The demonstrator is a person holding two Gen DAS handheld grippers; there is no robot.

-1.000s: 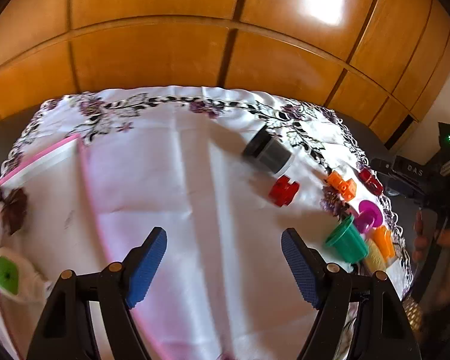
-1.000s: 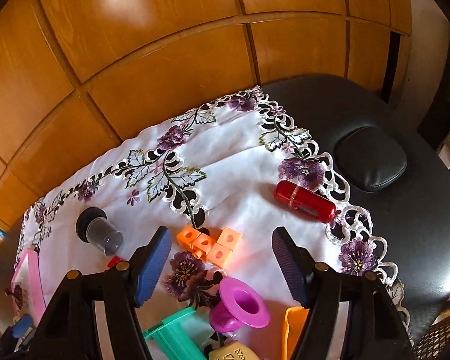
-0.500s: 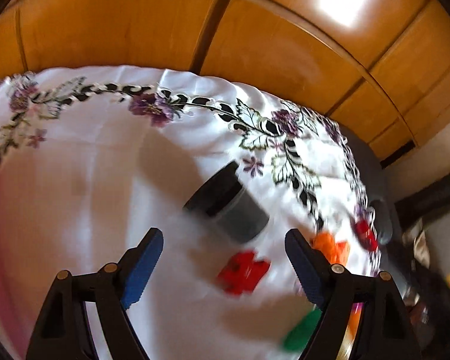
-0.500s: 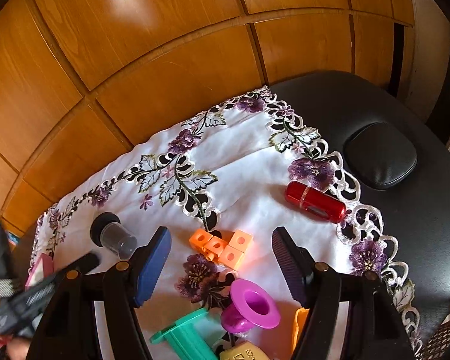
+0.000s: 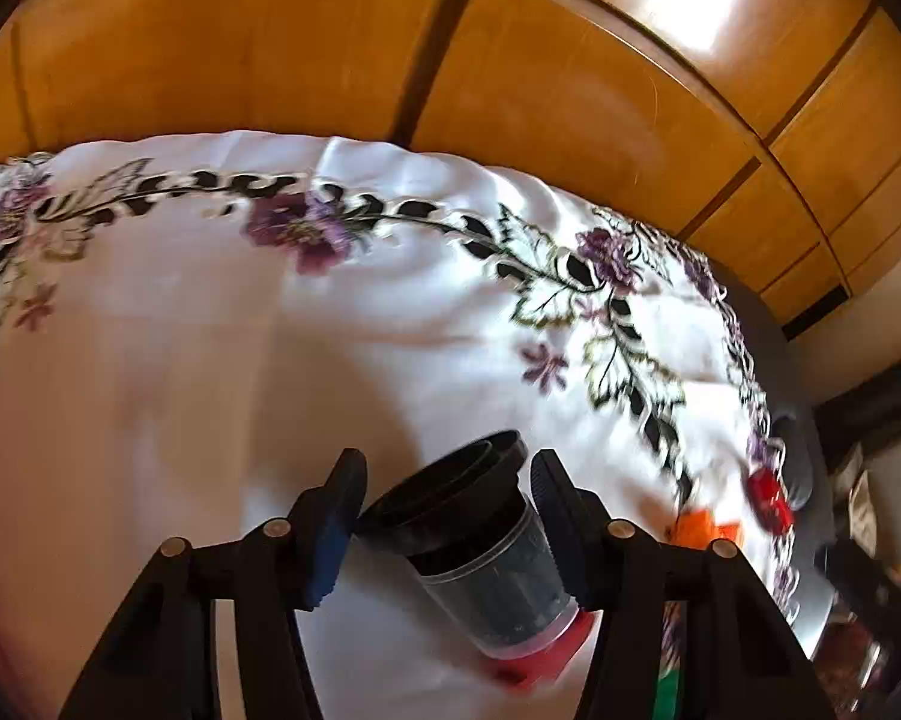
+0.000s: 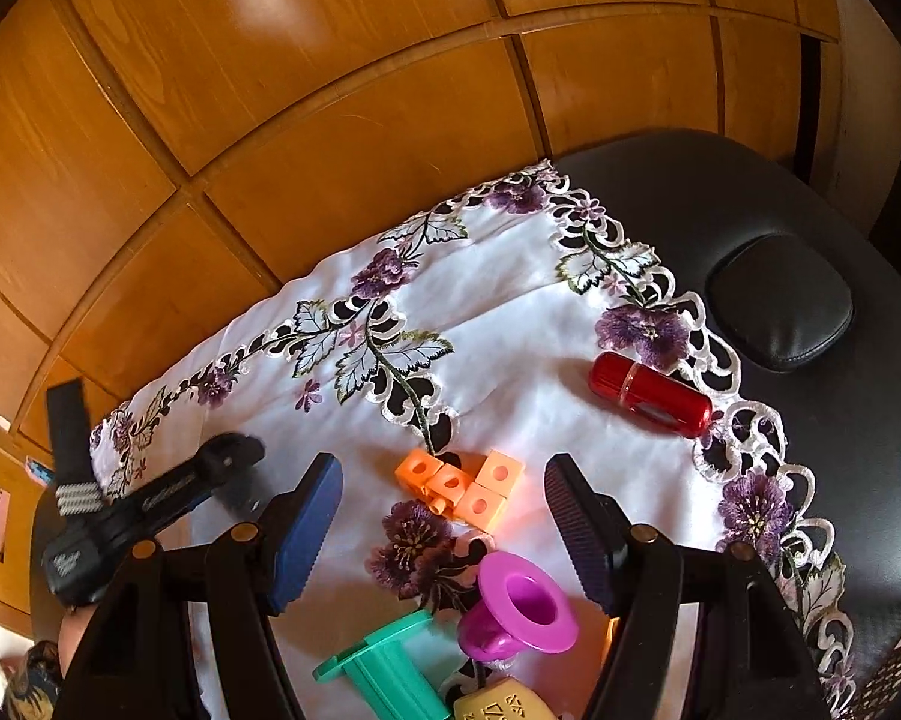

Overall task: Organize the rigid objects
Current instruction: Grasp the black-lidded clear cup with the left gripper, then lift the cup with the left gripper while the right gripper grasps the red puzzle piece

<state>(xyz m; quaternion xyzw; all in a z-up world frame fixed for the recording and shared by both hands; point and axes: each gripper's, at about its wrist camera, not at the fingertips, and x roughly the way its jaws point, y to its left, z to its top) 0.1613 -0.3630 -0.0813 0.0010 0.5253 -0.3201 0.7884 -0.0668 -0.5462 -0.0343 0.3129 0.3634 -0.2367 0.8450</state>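
The cloth (image 6: 510, 324) is the landmark: white, with a purple-flower and cut-work border, spread over a dark padded surface (image 6: 858, 456) in front of wood panels (image 6: 330, 90).

On the cloth, the left gripper (image 5: 447, 516) has a jar (image 5: 480, 552) between its blue pads (image 5: 333, 531). Its jaws are closing; the pads stand at either side of the jar's black lid, at or very near its rim, and whether they press it yet cannot be told. The jar lies on its side, its long axis running from the lid, which points away from the camera toward the cloth's far border, back and right to its clear base. That base rests against a red block (image 5: 540, 657) nearer the gripper.

The right gripper (image 6: 444, 531) hovers over the cloth's near right part, fingers (image 6: 303, 531) set wide and empty.

Between and beyond them sits an orange block cluster (image 6: 459, 486). Close to the cloth's right border lies a red cylinder (image 6: 651, 394), its axis along that edge. Nearer the camera a green spool (image 6: 384, 669) and a pink spool (image 6: 522, 612) lie tipped just beside each other, with a tan piece (image 6: 501, 702) at the bottom edge.
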